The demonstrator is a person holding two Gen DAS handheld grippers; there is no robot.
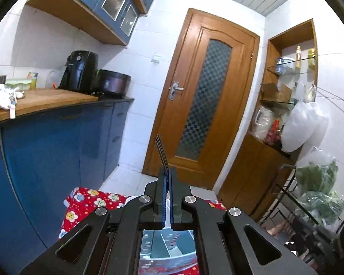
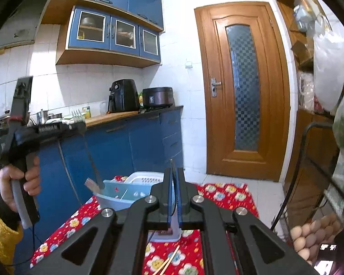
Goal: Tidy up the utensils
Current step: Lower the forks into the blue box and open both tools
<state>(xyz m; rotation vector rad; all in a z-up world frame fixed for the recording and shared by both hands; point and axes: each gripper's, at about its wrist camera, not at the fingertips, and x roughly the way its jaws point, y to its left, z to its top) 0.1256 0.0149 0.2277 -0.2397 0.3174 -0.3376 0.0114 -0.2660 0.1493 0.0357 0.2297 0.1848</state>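
Observation:
My left gripper (image 1: 168,171) is shut on a metal fork (image 1: 161,151), whose tines stick up past the fingertips. The right wrist view shows that same left gripper (image 2: 80,126) at the left, held by a hand in a yellow sleeve. Its fork (image 2: 90,153) hangs handle-down above a light blue and white utensil caddy (image 2: 135,190). My right gripper (image 2: 175,169) is shut on a thin utensil (image 2: 171,161) seen edge-on; what kind it is I cannot tell. A pair of chopsticks (image 2: 169,261) lies on the red flowered cloth (image 2: 229,194) below it.
Blue cabinets carry a counter with a wooden board (image 1: 41,100), an air fryer (image 1: 79,71) and a cooker (image 1: 113,83). A wooden door (image 1: 204,98) stands ahead. At the right are a wire rack (image 1: 286,194) with bagged greens and a tray of eggs (image 2: 309,236).

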